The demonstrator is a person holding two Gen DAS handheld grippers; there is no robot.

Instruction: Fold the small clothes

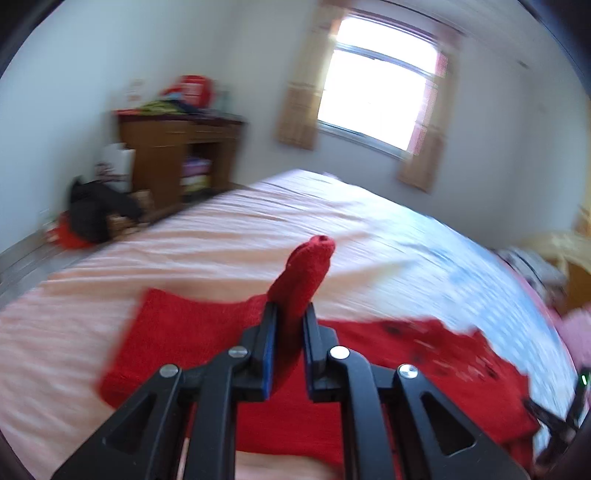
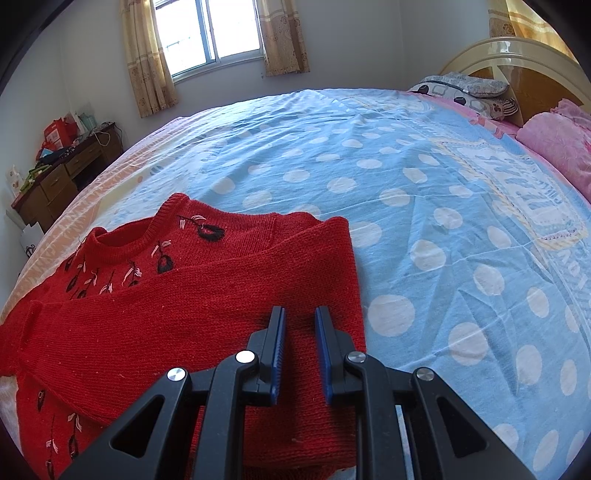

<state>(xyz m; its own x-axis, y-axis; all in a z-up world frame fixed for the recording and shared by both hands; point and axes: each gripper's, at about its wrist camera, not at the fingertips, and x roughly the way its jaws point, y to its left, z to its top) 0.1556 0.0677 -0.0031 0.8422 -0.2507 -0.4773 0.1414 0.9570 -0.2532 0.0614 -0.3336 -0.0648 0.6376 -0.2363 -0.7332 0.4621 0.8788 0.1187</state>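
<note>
A small red knitted sweater (image 2: pixel 207 295) with black and pink embroidery lies flat on the bed, one sleeve folded across its front. In the left wrist view the sweater (image 1: pixel 177 332) lies below my left gripper (image 1: pixel 290 314), which is shut on the other red sleeve (image 1: pixel 306 266); the cuff sticks up above the fingertips. The view is blurred. My right gripper (image 2: pixel 300 314) hovers over the sweater's right lower part, jaws parted with nothing between them.
The bed has a blue polka-dot sheet (image 2: pixel 424 206) with a pink striped border (image 1: pixel 207 236). Pillows (image 2: pixel 465 88) and a headboard (image 2: pixel 517 62) lie at the far right. A wooden desk (image 1: pixel 173 158) with clutter stands by the wall, near a window (image 2: pixel 207 33).
</note>
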